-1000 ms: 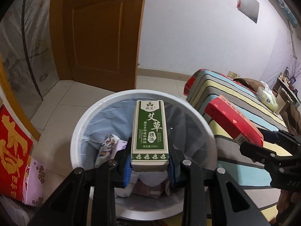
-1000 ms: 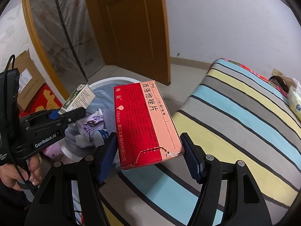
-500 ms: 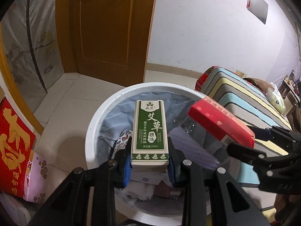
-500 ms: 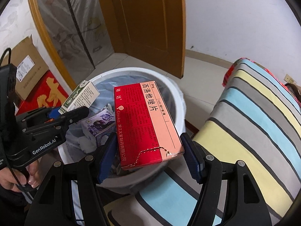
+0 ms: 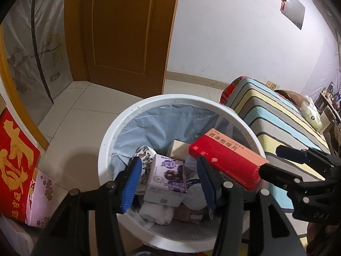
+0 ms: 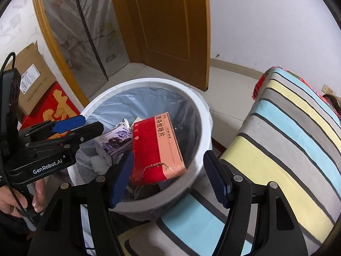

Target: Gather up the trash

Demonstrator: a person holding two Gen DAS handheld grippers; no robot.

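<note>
A white trash bin (image 5: 119, 125) with a pale blue liner stands on the floor beside the bed; it also shows in the right wrist view (image 6: 204, 111). My left gripper (image 5: 169, 181) is open and empty over the bin. My right gripper (image 6: 168, 177) is open, its jaws wide apart. The red box (image 6: 157, 145) sits between and ahead of its jaws, over the bin, touching neither pad; it also shows in the left wrist view (image 5: 226, 160). A purple carton (image 5: 168, 175) and a small beige box end (image 5: 179, 149) lie among the trash inside.
A striped bed (image 6: 287, 138) runs along the right of the bin. A wooden door (image 5: 127, 32) is behind it. Red paper with gold characters (image 5: 12, 164) and a cardboard box (image 6: 32, 76) lean at the left. A tissue pack (image 5: 311, 115) lies on the bed.
My left gripper opened and the green box dropped out of it into the bin. My right gripper opened and the red box has come free of its pads over the bin.
</note>
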